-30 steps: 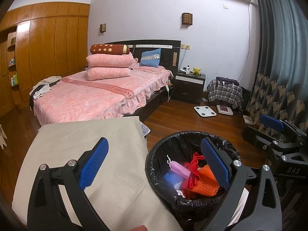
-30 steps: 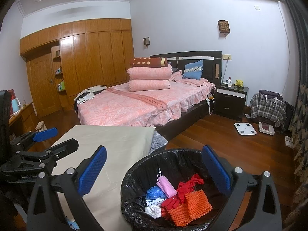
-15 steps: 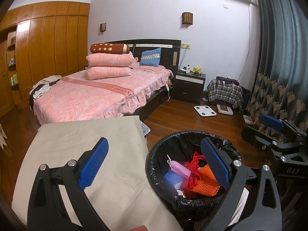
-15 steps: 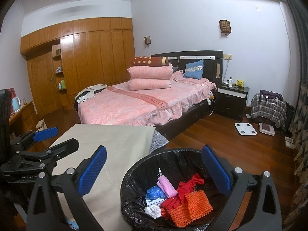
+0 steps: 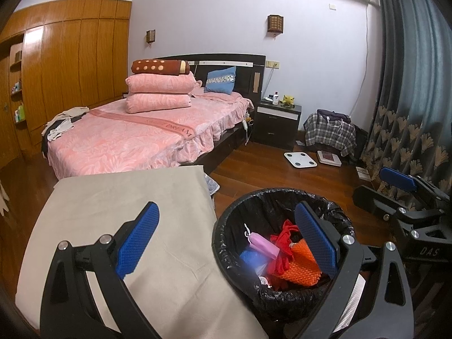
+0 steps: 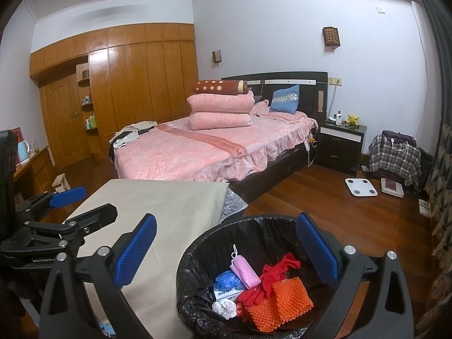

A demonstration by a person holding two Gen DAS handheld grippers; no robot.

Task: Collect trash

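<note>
A round bin with a black liner (image 5: 226,226) (image 6: 197,254) stands on the floor beside a beige-covered table (image 5: 127,197) (image 6: 169,206). Inside lie an orange mesh piece (image 5: 302,265) (image 6: 279,302), a red glove (image 6: 271,276), a pink packet (image 5: 264,244) (image 6: 244,271), a blue item (image 6: 228,279) and a white crumpled wad (image 6: 224,308). My left gripper (image 5: 226,240) is open and empty, straddling the table edge and bin. My right gripper (image 6: 226,248) is open and empty above the bin's near side. Each gripper also shows in the other's view, the right gripper (image 5: 401,195) at the right edge and the left gripper (image 6: 56,214) at the left.
A pink bed (image 6: 197,147) with stacked pillows stands behind the table. Beyond it are a dark nightstand (image 5: 278,121), a plaid-covered seat (image 5: 330,135), two scales (image 5: 301,159) on the wood floor, a dark curtain (image 5: 409,84) on the right and wooden wardrobes (image 6: 127,84) on the left.
</note>
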